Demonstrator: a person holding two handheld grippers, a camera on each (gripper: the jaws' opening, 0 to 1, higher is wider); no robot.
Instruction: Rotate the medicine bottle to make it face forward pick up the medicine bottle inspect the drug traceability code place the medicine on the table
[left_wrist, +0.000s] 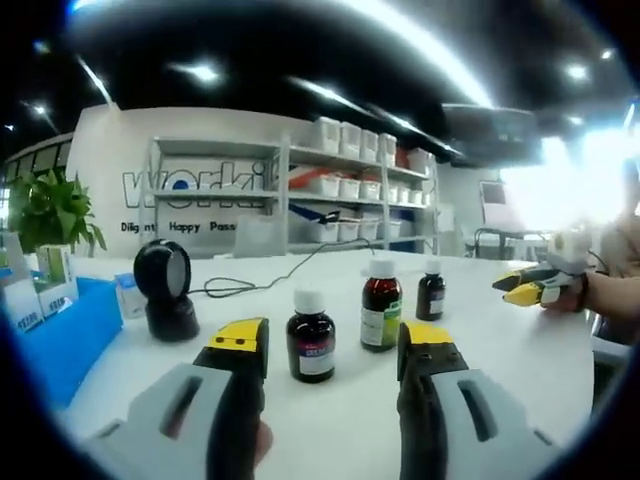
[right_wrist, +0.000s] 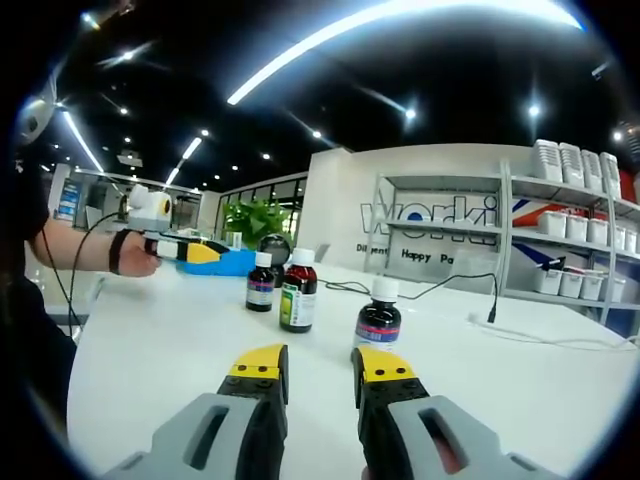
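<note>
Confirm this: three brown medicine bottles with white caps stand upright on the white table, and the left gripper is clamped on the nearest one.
Not clamped. In the left gripper view the left gripper is open, short of the nearest medicine bottle. The rest holds: three upright bottles on the white table.

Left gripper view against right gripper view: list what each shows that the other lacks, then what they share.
Left gripper view alone: a black barcode scanner standing on the white table, and small medicine boxes beside a blue tray.

Right gripper view alone: a person's forearm with a wristband.

Both: three brown medicine bottles with white caps, a potted plant, storage shelves, and wall lettering.
</note>
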